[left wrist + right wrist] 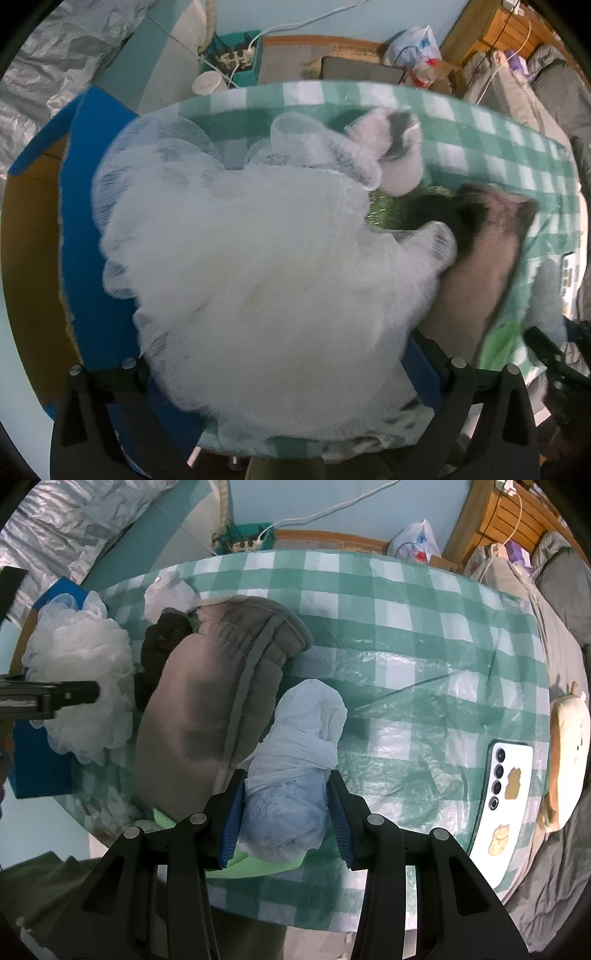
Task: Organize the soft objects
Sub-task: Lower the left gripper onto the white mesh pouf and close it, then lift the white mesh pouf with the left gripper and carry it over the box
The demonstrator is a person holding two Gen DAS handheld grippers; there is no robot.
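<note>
A big white mesh bath pouf (251,266) fills the left wrist view, partly over the table's left edge and a blue box (88,229). My left gripper (291,354) points straight down on it, jaws wide; the pouf lies between the fingers and hides their tips. From the right wrist view this gripper (74,694) shows at the left against the pouf (81,679). My right gripper (288,805) is shut on a bundled pale blue-white plastic bag (291,775), its blue pads pressing both sides, just above the green checked tablecloth (406,627).
A grey-brown cushion (199,709) lies between bag and pouf, with a black fuzzy item (162,646) and a small white bag (170,590) behind it. Under the bag lies a light green sheet (258,864). A phone (506,797) and a plush toy (569,757) are at the right.
</note>
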